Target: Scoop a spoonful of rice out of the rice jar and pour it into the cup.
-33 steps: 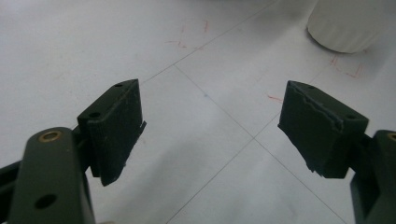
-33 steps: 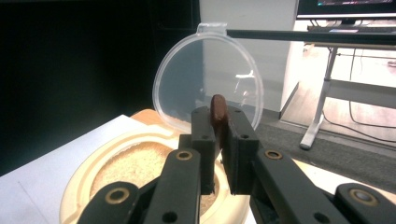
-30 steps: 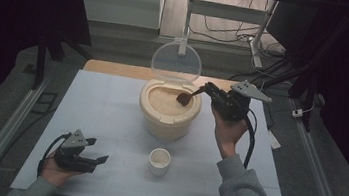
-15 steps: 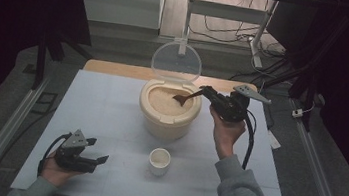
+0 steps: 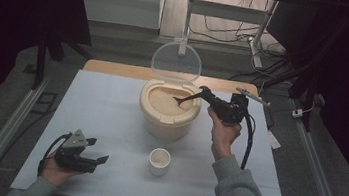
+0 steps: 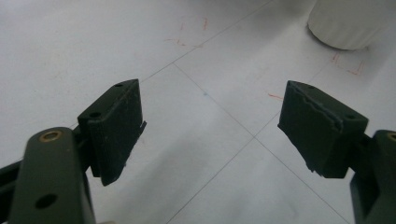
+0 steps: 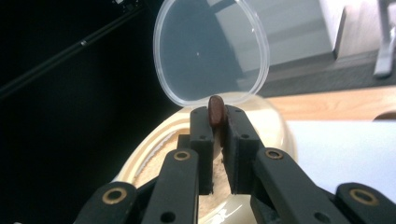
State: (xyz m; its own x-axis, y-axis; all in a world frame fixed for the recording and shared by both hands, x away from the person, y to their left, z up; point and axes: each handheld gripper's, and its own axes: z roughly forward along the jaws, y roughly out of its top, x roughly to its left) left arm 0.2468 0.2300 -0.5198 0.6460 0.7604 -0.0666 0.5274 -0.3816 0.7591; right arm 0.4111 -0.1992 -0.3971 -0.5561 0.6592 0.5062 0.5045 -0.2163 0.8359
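Scooping step: right gripper [image 5: 207,96] is clamped on a spoon [image 5: 186,99] handle, spoon bowl dipped into the rice [image 5: 164,99] inside the open rice bin [image 5: 166,119], just ahead of the jaws. Next move, I'd guess: dig under the rice, lift level, carry to the small cup [image 5: 159,160], which sits below the gripper toward the person. The bin's clear lid [image 5: 176,62] stands upright behind, out of the path. Left gripper [image 5: 98,159] idles on the table [image 5: 106,100], jaws apart, holding nothing.
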